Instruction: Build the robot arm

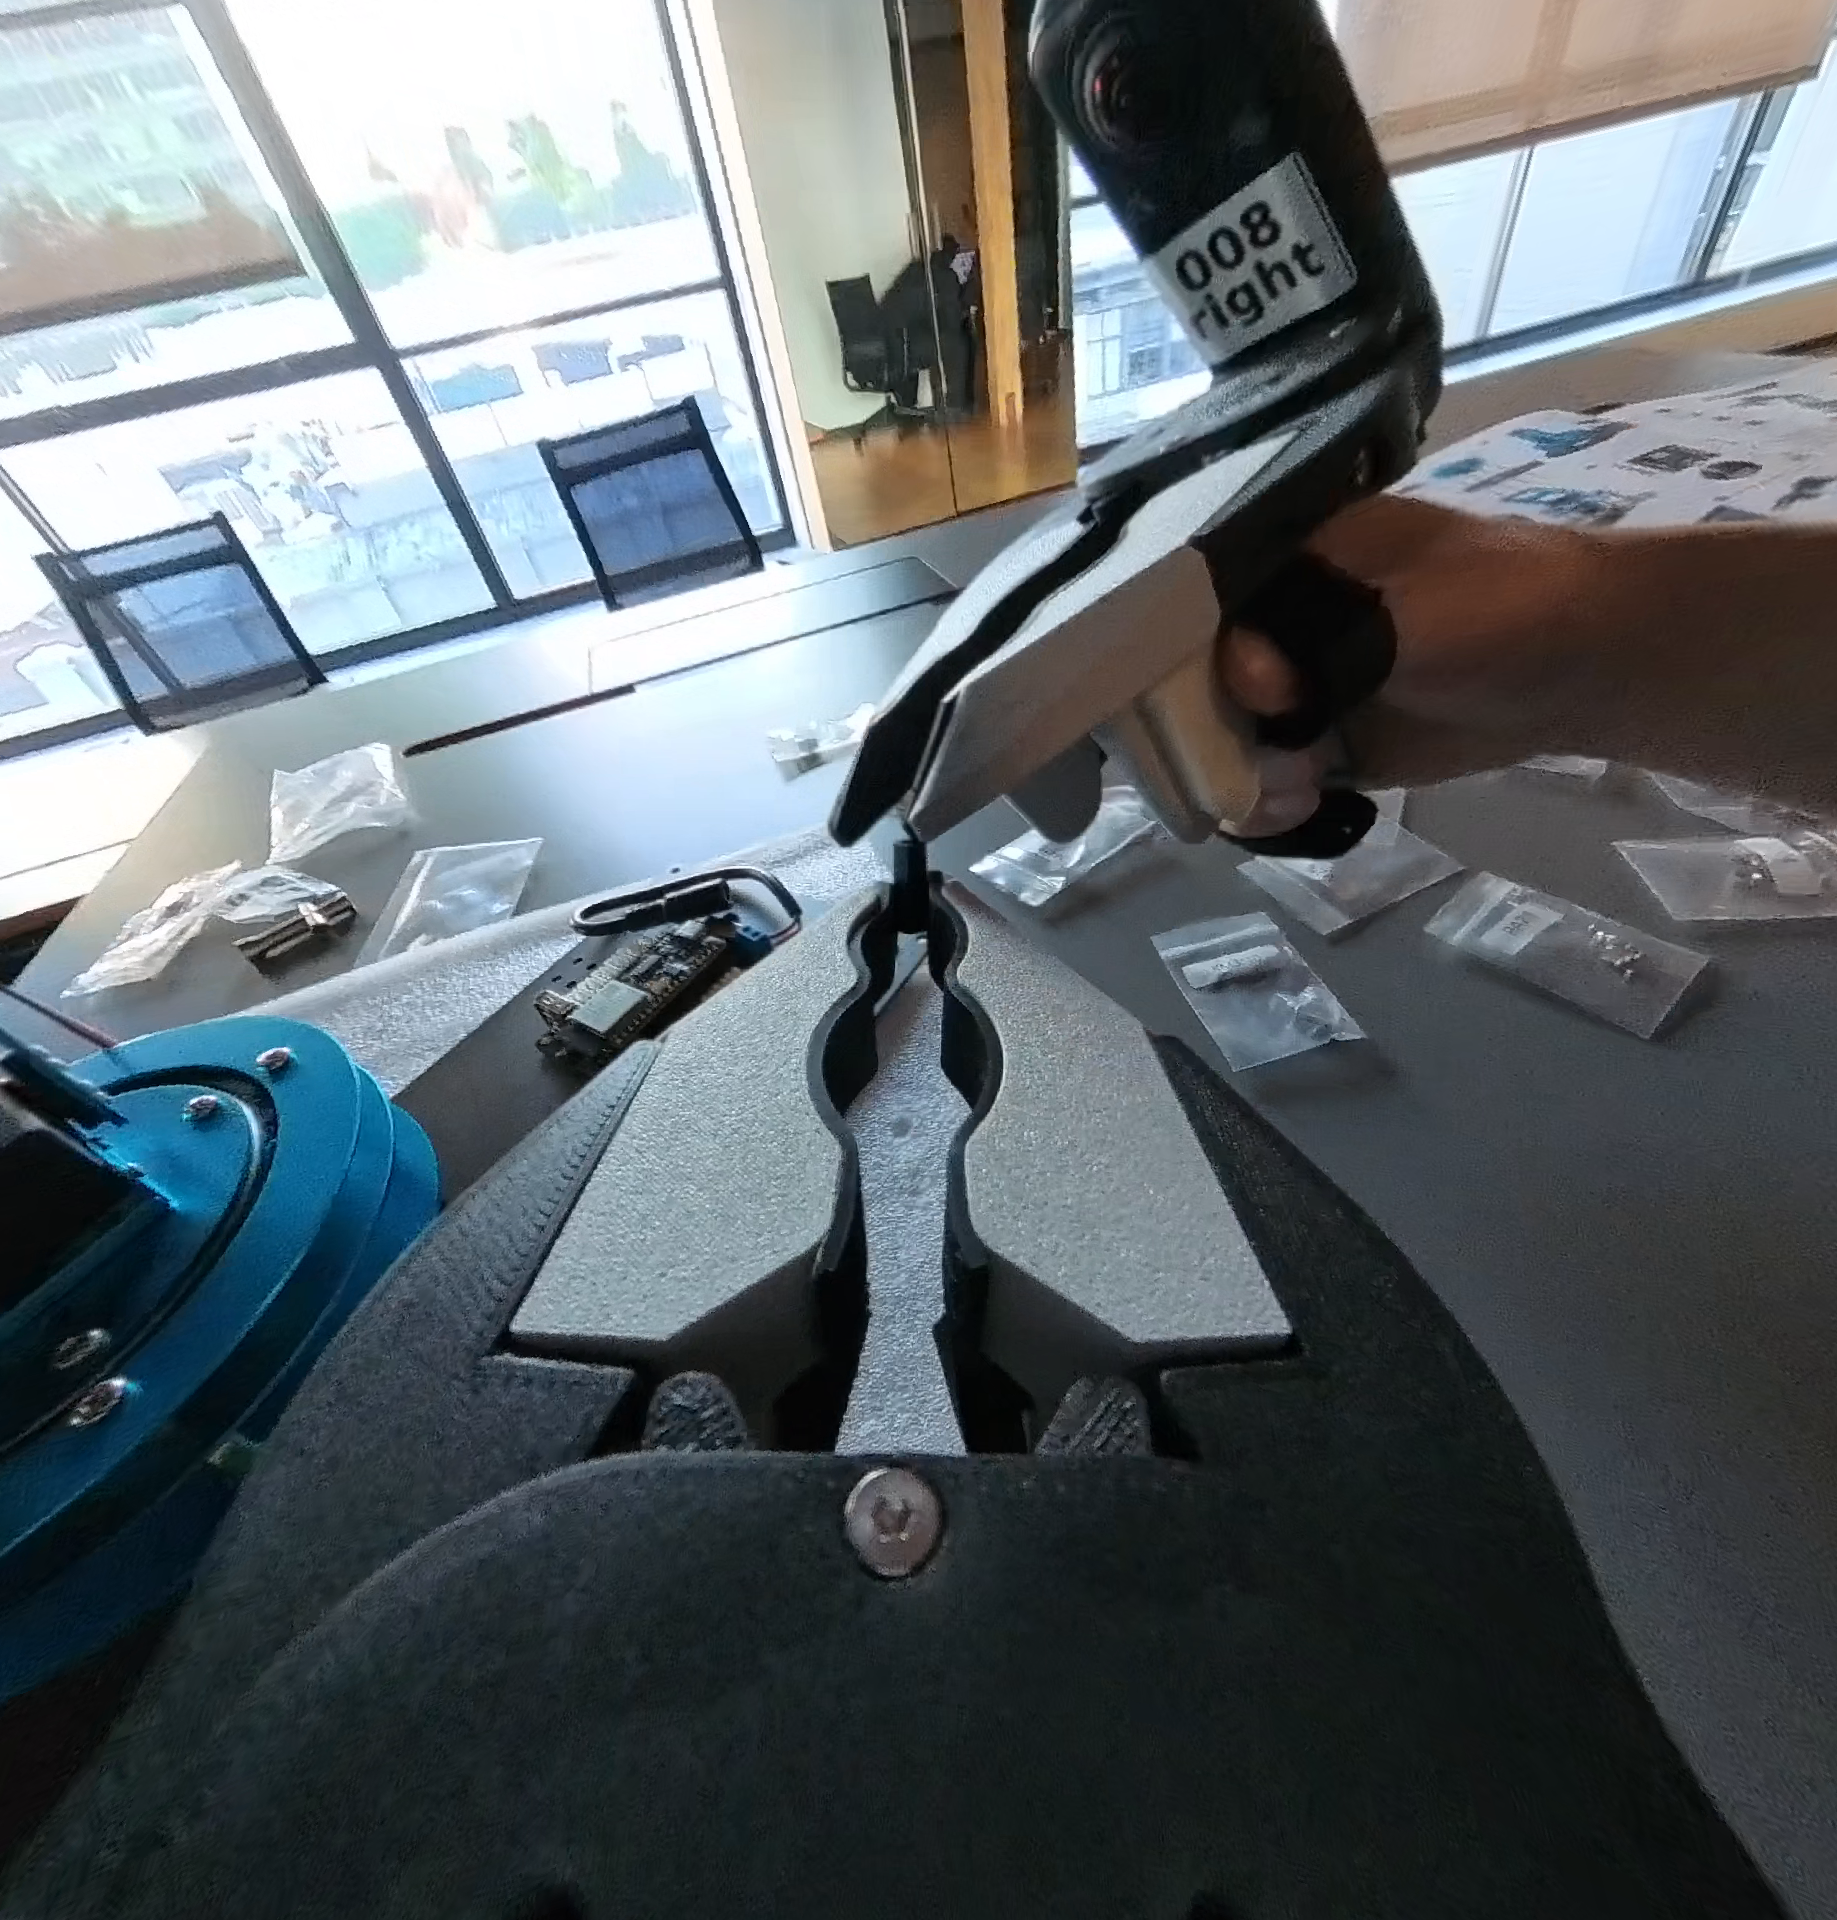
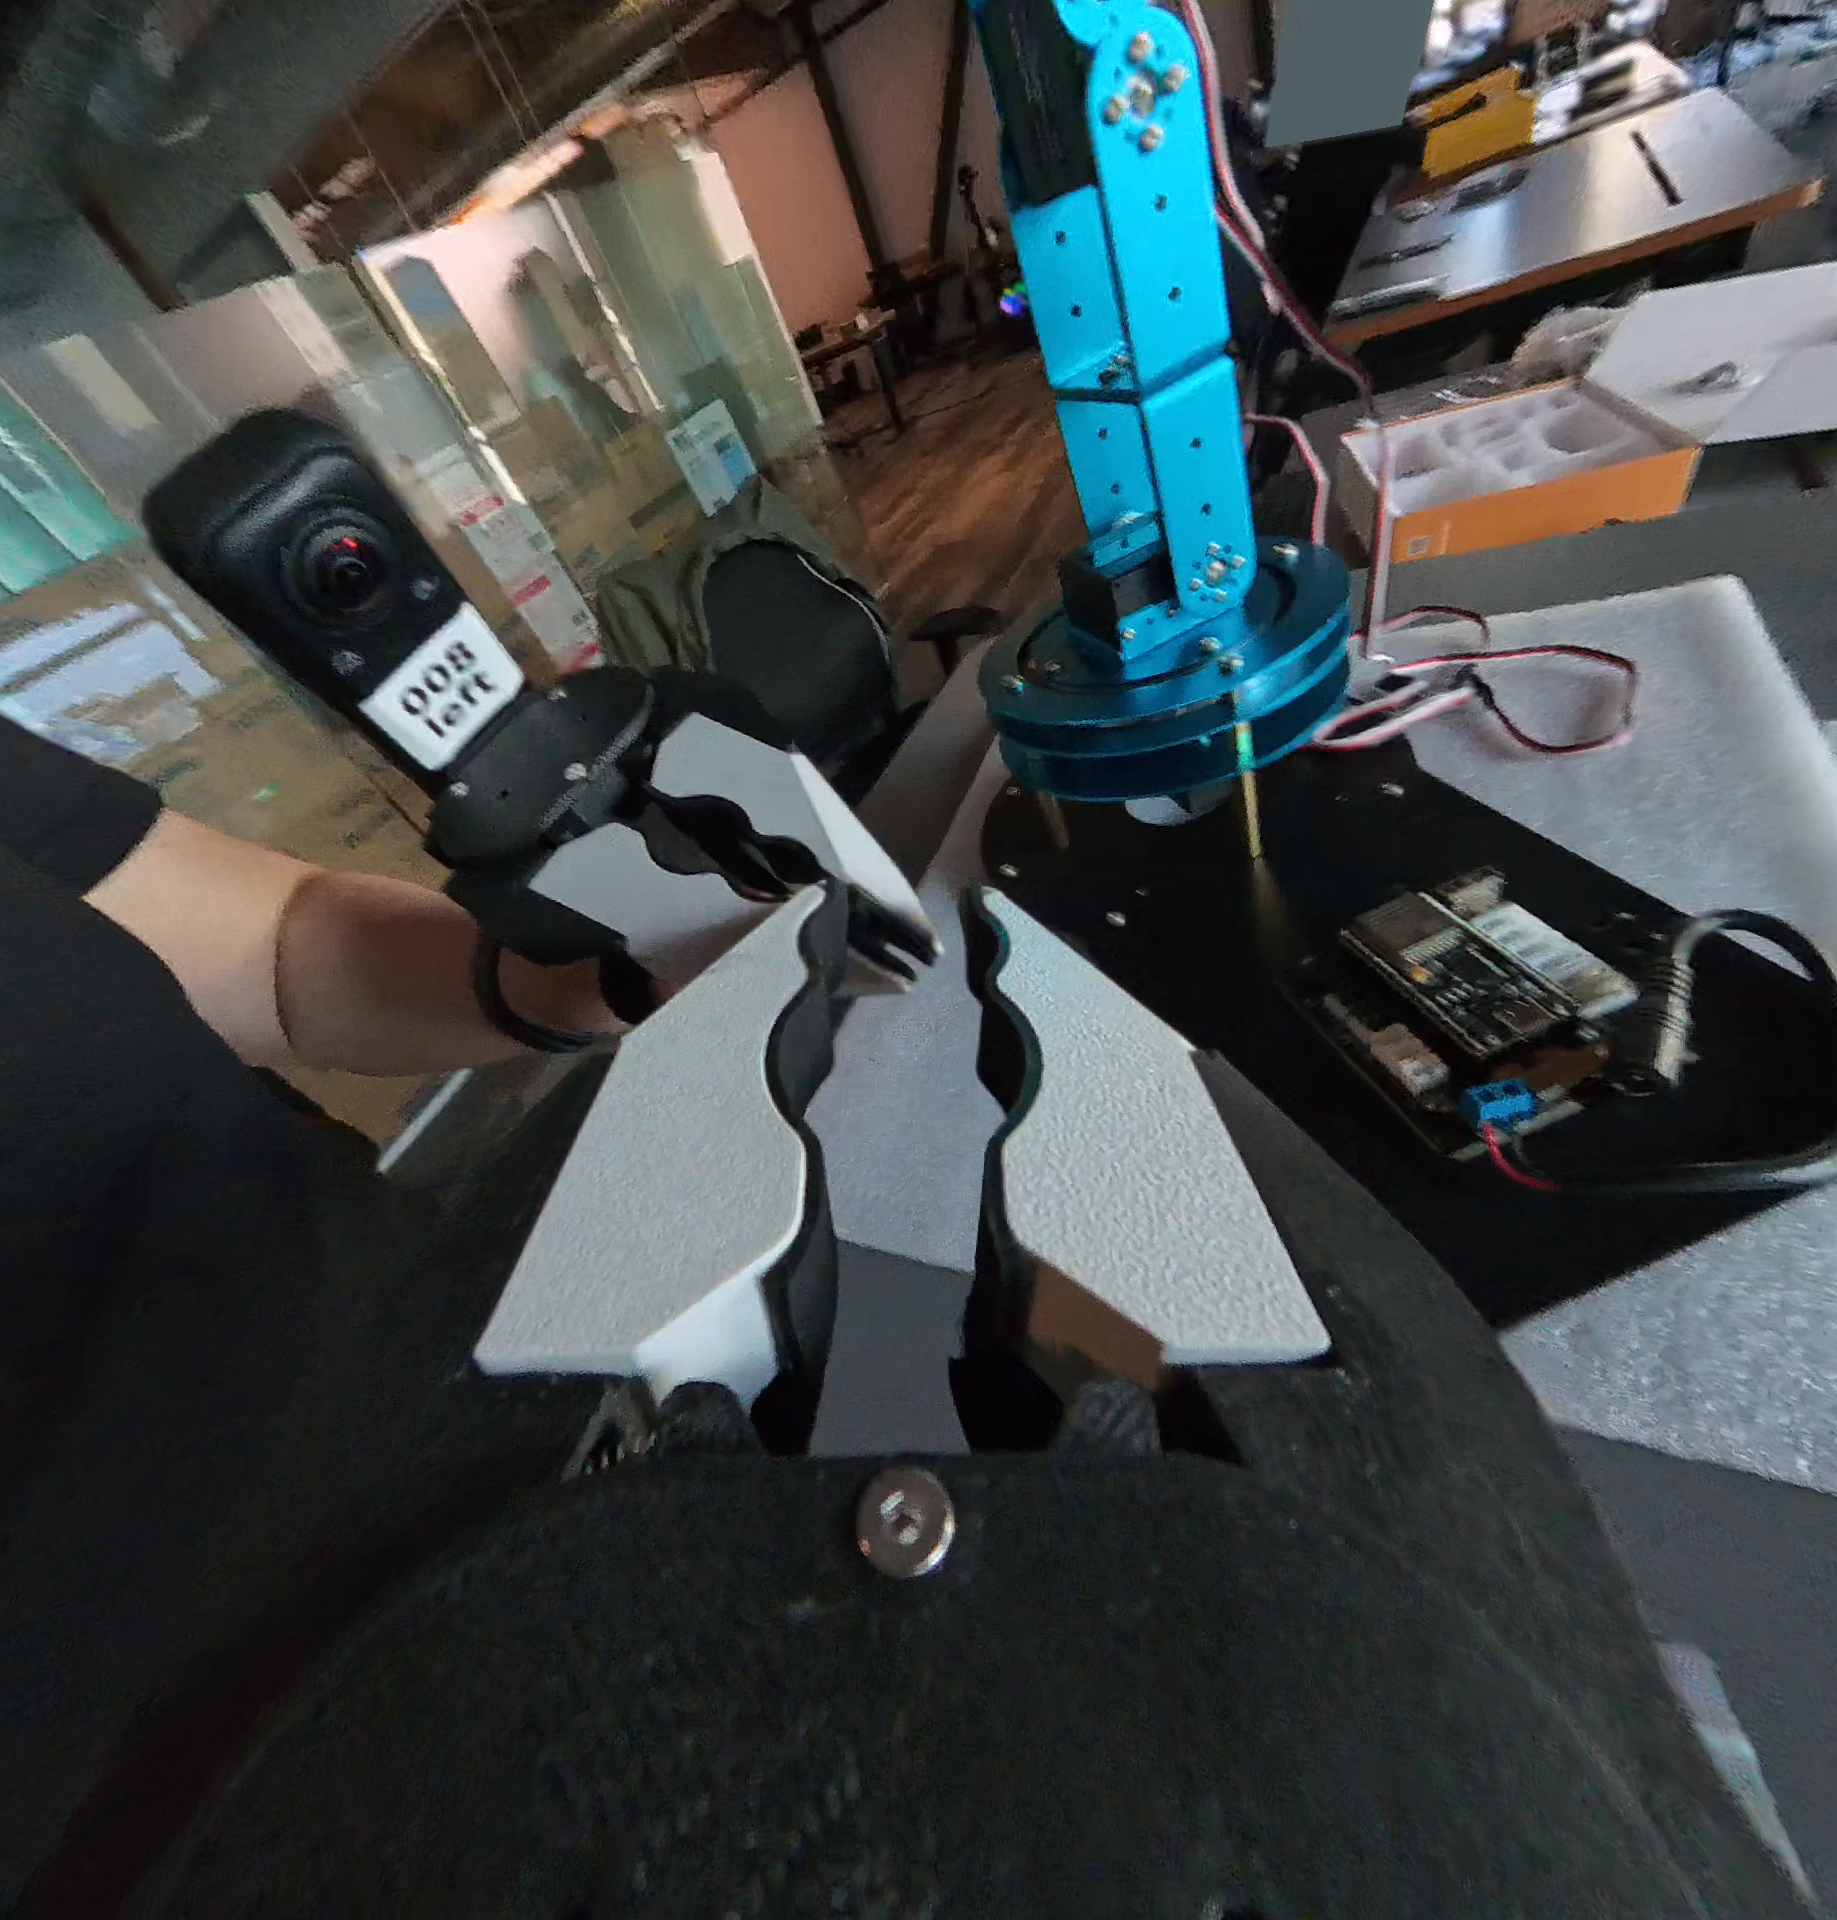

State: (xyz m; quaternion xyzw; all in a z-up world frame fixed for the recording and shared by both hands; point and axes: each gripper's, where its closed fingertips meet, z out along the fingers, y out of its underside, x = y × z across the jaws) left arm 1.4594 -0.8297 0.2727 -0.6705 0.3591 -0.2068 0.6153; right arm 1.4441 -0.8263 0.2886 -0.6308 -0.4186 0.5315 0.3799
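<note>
Two grippers tip-to-tip: left pinching black standoff; right parted, empty.

Daylight from big windows behind, blown out, so the counter reads flat grey with soft shadows. Strong fisheye bend at the frame edges in both views. Right wrist view is dimmer; glass partitions and far background smeared, lower-right corner blurred. Near fingers sharp.
</note>
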